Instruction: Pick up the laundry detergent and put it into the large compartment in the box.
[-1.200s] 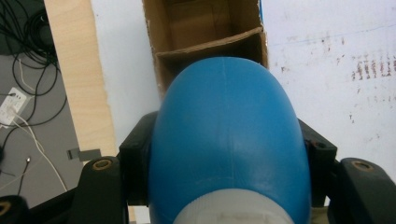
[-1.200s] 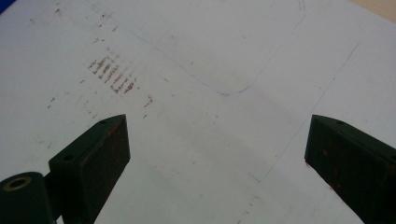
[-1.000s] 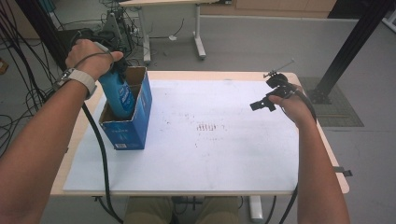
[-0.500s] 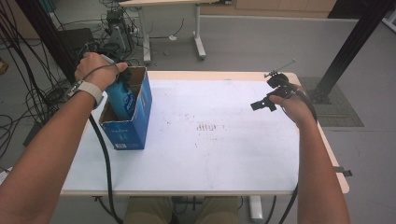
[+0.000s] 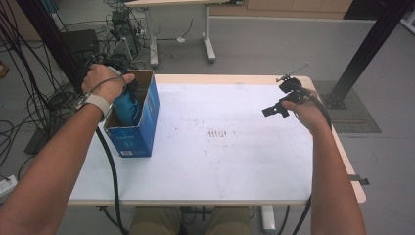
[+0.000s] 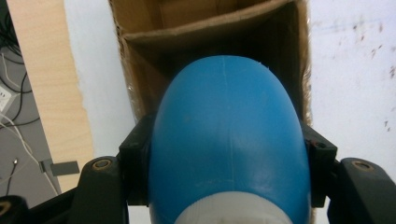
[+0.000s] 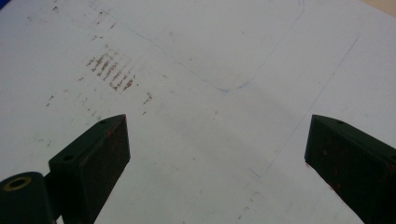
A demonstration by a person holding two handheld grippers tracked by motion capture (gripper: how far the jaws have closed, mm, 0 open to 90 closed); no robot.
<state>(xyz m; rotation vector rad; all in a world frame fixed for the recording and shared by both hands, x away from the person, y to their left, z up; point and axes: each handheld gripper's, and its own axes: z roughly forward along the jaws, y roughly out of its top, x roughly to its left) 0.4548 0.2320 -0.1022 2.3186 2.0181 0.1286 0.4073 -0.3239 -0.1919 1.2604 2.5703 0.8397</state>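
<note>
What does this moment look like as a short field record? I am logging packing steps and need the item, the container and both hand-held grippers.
item: blue bottle, bottom end pointing into the box
container: open cardboard box with blue sides, at the table's left edge
left hand-held gripper: shut on the blue bottle, jaws pressed on its two sides, over the box opening
right hand-held gripper: open, nothing between the jaws, held above the white table at its right side
bottle position: partly inside the box

hidden: blue bottle [image 5: 126,105] lower part, inside cardboard box [image 5: 147,122] | cut off: bottle cap, bottom edge
</note>
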